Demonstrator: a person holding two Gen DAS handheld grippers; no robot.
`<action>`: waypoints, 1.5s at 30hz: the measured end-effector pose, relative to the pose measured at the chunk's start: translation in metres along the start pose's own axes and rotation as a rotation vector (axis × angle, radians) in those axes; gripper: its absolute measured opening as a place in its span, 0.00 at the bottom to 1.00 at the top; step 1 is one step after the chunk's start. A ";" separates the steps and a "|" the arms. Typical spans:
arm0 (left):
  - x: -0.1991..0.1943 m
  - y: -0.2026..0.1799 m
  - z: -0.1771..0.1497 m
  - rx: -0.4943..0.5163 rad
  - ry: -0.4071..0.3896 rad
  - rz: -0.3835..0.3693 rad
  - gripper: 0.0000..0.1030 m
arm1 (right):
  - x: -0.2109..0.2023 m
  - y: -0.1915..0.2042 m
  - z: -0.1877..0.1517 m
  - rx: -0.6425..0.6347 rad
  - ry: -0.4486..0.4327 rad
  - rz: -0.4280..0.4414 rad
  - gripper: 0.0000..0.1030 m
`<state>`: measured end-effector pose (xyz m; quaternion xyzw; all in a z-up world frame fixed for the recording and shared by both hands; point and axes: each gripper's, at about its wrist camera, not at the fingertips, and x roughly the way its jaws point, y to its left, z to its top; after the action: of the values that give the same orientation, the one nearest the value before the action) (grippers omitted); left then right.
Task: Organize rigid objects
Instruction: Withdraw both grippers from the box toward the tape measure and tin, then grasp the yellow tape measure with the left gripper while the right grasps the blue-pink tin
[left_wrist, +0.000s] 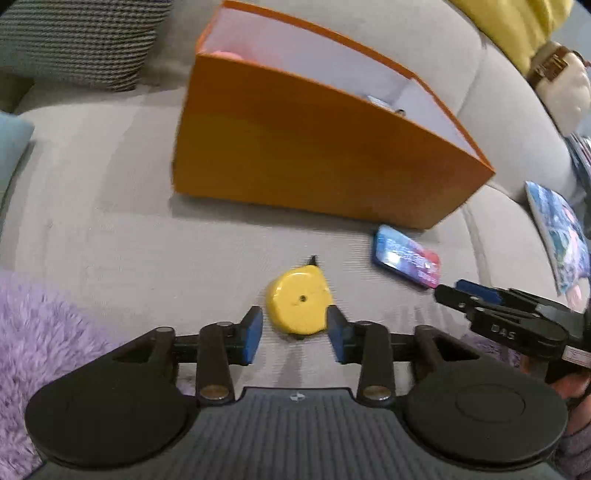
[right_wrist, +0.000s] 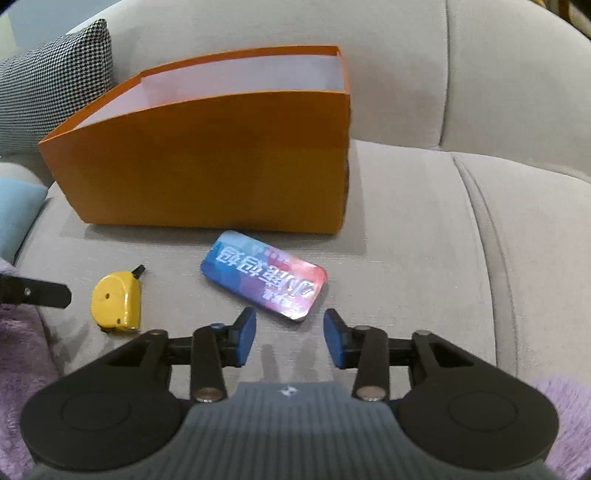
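One yellow tape measure (left_wrist: 298, 303) lying flat on the grey sofa seat (right_wrist: 406, 229), near side sitting between the tips of the left gripper (left_wrist: 295, 334); jaws wide, right pad close to its edge, contact unclear through the motion blur. One flat blue-red tin (right_wrist: 264, 275) just right of it, close in front of the orange box (right_wrist: 207, 158), printed face up. Right gripper (right_wrist: 290, 338) spread wide, tin's near corner just ahead of the gap, not touching. One box, open top, white inside, some small items in it, too blurred to name. Around: one houndstooth cushion (right_wrist: 55, 70) behind-left, one pale blue cushion (right_wrist: 18, 210) at left, purple fluffy throw (left_wrist: 40, 343) along the near edge, one colourful booklet (left_wrist: 561, 236) at right.
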<state>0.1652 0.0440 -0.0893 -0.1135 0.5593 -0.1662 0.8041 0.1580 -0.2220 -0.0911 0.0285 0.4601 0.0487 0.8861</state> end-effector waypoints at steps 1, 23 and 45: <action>0.001 0.001 -0.002 -0.012 0.001 0.008 0.53 | 0.001 0.001 0.001 -0.002 -0.014 0.007 0.49; 0.035 -0.007 -0.020 -0.034 -0.057 0.027 0.85 | 0.036 0.006 0.001 0.000 0.025 0.019 0.56; 0.034 -0.021 -0.023 0.046 -0.090 0.093 0.63 | 0.050 0.024 0.018 -0.228 -0.039 0.011 0.84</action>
<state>0.1519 0.0110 -0.1185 -0.0760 0.5234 -0.1363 0.8376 0.2000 -0.1926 -0.1196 -0.0690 0.4339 0.1052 0.8921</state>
